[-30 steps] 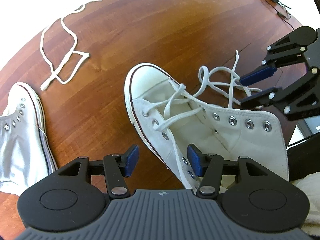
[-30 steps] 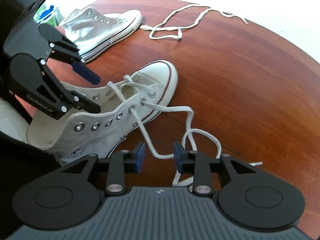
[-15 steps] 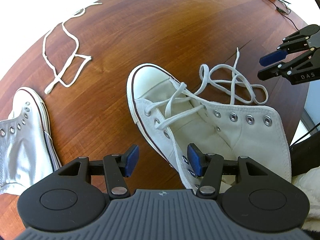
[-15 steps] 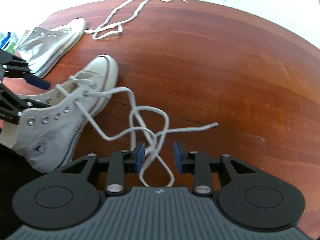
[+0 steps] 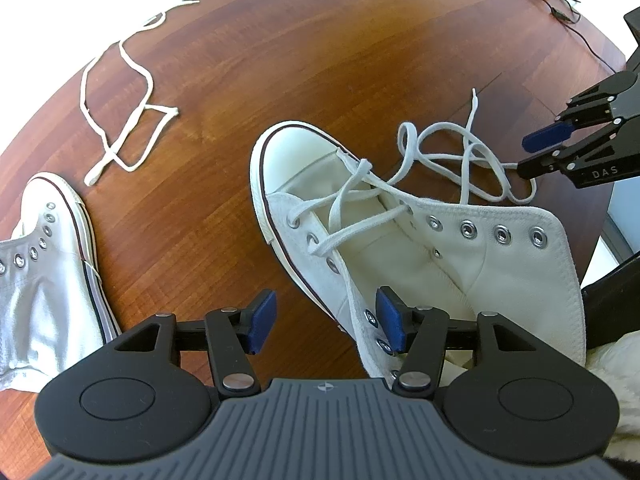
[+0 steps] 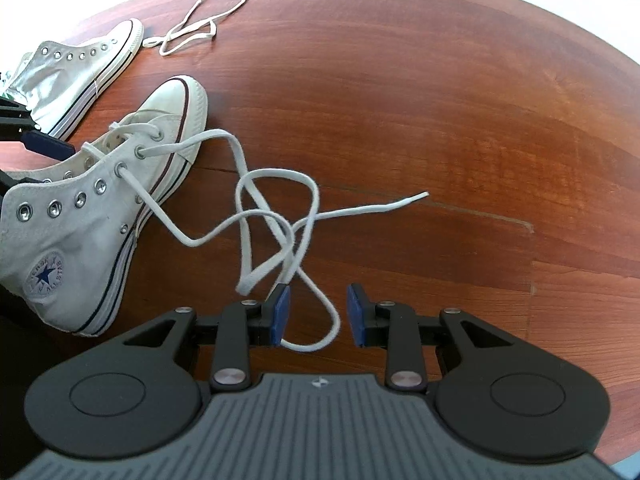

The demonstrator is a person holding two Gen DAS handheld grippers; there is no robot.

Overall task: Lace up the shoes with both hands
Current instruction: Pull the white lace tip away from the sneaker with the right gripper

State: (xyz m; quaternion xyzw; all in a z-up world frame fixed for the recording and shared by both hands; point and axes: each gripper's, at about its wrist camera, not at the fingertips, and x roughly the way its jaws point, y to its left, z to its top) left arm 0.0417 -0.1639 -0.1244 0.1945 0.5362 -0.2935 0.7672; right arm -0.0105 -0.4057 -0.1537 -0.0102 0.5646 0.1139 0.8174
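White canvas shoe (image 5: 472, 256) (metal eyelets) lies on a glossy reddish wood table (image 5: 304, 60).

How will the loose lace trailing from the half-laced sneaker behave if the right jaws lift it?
Probably limp: the lace lies in tangled loops on the table. Likely snags where strands cross. It may tug the sneaker, since it is threaded through eyelets.

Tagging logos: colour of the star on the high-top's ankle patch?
Dark blue star on a white round patch; right wrist view shows it best.

Bright, sharp (fisheye-bent edges).
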